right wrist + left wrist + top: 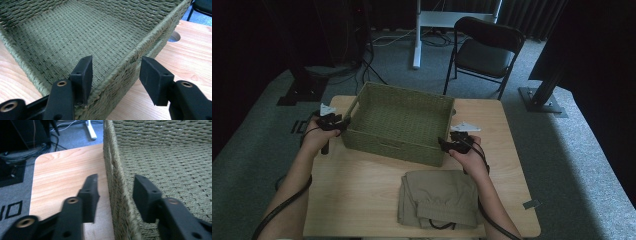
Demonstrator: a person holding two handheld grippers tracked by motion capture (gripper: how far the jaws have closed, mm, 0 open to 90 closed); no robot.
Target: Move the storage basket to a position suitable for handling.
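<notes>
High view: left gripper (pixel 343 123), right gripper (pixel 443 145) straddle basket (pixel 399 122) walls, jaws unclamped.

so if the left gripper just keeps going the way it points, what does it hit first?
Probably the basket: the left gripper straddles its side wall, one jaw outside over the table, one inside. Pushed on, the wall slides deeper between the jaws.

Folded khaki garment (pixel 439 198) on table (pixel 362 195) — black chair (pixel 484 50) (behind).
</notes>
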